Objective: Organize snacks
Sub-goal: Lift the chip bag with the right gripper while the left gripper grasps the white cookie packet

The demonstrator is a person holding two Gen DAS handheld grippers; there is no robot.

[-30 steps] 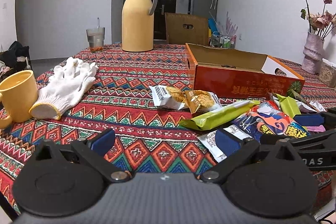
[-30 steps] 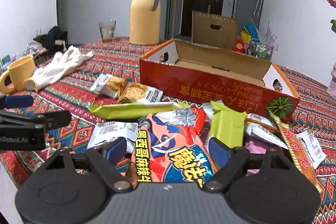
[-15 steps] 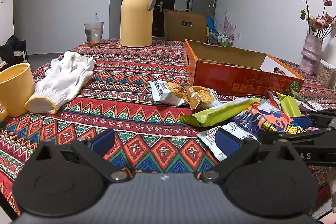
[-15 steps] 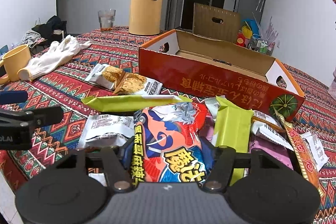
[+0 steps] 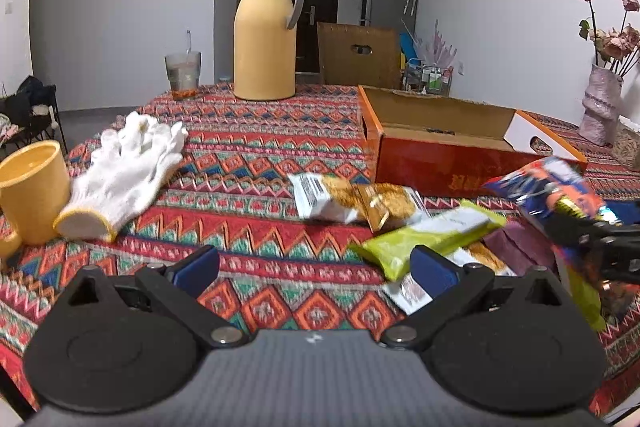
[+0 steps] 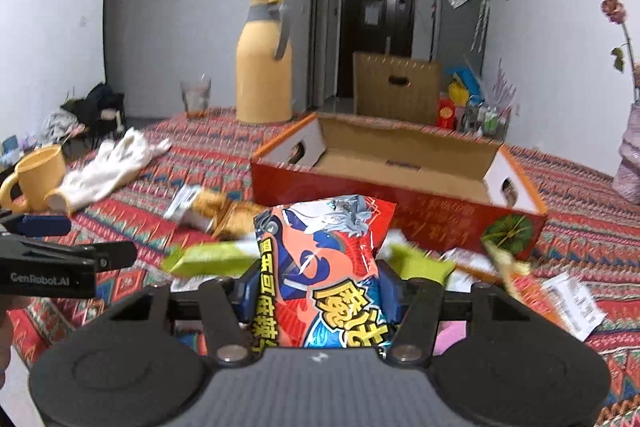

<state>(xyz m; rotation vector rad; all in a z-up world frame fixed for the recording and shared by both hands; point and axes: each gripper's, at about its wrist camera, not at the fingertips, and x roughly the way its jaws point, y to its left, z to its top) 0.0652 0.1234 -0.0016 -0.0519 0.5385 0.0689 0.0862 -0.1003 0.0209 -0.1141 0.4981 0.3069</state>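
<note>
While the right gripper was closing on the red snack bag, its blue pads pressed the bag's sides and the bag stood between them, clear of the bench; the bag's long axis ran along the fingers, top edge pointing away toward the box; the box lay straight ahead of and just beyond the bag, open side up, its long axis crosswise to the gripper, its near red wall the thing to be cleared; judged from that, the coming move turned on carrying the bag forward and over that wall; the right hand was plainly the nearer to the box; the left gripper hung wide with nothing between its pads, over bare cloth, well to the left of the box; between it and the box lay the biscuit packs and the green pack; farther off stood the gloves, the mug and the flask; the bag's lower end was hidden behind the right gripper's body, so how deep the grip reached could not be told; the pile beneath the bag was blurred and partly covered, and the packs in it could not be counted; the box floor showed bare where visible, but its near inner corner was hidden by the wall; in the left view the bag was smeared at the right edge, with only part of the right gripper showing.
</note>
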